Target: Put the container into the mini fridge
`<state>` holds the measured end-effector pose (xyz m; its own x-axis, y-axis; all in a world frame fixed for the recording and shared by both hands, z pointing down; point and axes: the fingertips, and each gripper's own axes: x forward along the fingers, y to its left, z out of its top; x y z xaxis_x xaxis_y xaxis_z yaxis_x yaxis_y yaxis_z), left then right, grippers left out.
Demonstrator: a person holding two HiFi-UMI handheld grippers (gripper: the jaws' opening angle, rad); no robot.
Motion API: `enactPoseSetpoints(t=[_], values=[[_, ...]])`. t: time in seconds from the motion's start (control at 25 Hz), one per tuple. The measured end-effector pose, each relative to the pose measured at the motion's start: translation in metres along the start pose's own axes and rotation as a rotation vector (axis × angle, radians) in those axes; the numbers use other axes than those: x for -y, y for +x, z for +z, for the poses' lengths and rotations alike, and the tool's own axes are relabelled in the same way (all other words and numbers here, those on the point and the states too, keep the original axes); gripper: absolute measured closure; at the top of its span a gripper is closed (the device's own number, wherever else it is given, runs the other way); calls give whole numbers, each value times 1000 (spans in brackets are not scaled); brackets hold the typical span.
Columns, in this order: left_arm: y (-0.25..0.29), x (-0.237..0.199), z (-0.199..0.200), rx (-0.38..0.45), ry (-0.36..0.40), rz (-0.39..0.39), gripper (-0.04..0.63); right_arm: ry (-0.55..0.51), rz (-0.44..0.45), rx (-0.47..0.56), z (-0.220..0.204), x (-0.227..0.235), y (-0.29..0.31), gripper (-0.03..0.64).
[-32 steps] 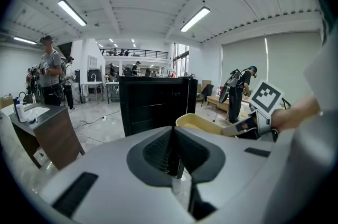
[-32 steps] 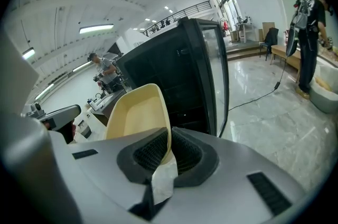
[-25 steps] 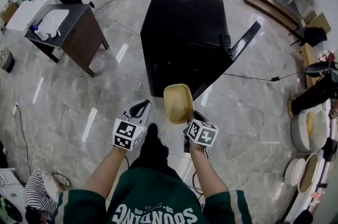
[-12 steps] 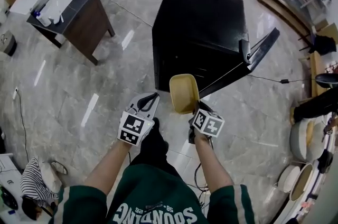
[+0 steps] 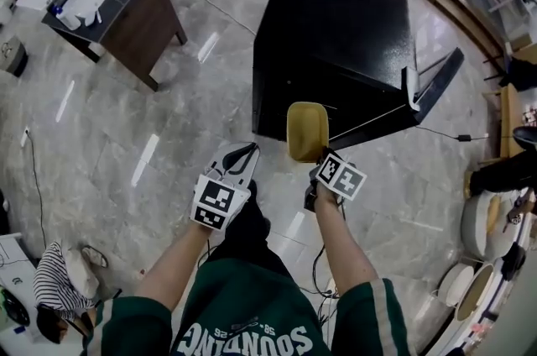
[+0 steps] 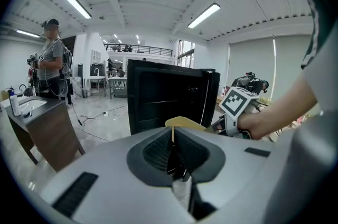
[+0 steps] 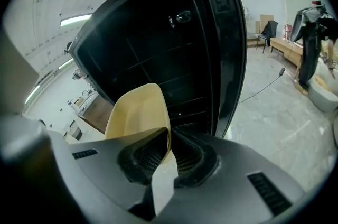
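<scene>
The tan plastic container (image 5: 307, 131) is held by its rim in my right gripper (image 5: 320, 160), which is shut on it; the right gripper view shows it (image 7: 138, 114) tilted up just before the fridge. The black mini fridge (image 5: 336, 52) stands on the floor ahead with its door (image 5: 424, 90) swung open to the right, and dark shelves (image 7: 158, 64) show inside. My left gripper (image 5: 237, 158) is shut with nothing in it, left of the container (image 6: 185, 123) and lower than the fridge front.
A dark wooden desk (image 5: 126, 14) with a white tray and a bottle stands at the left. A person (image 6: 50, 67) stands beyond it. Cables (image 5: 210, 2) cross the marble floor. Bowls and stools (image 5: 482, 212) line the right edge.
The fridge has come nearer and larger in the head view. Both grippers and the container have moved forward and slightly right, toward the open fridge front.
</scene>
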<state>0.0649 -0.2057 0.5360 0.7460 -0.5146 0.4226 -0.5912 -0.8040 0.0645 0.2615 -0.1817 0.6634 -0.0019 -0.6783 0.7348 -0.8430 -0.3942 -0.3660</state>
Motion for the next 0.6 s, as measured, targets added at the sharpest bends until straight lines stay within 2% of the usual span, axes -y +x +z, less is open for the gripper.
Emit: enactPoseSetpoints(t=[0.24, 0.6], values=[[7, -7, -10, -22, -17, 4, 574, 81, -52, -11, 7, 13, 32, 571], [4, -28, -39, -50, -31, 37, 574, 48, -79, 16, 30, 20, 85, 570]])
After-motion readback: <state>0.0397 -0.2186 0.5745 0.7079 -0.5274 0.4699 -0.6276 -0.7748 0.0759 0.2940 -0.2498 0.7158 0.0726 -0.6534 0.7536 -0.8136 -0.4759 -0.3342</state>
